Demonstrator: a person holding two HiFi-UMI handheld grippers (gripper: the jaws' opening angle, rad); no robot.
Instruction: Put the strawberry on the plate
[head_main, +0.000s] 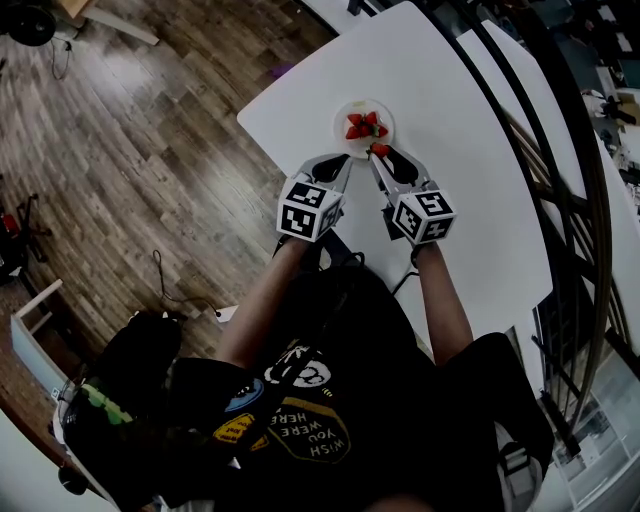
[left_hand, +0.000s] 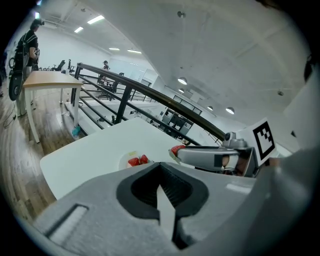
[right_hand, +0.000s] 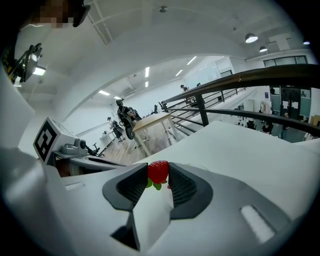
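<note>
- Plate: its 4 o'clock side is hidden behind the left gripper.
- Berries on it: too small to count in the head view.

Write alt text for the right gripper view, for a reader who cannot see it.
The right gripper holds a red strawberry pinched between the tips of its jaws, green leaves pointing down, above a white table. Behind the table runs a dark railing, with a bright, wood-floored hall beyond.
</note>
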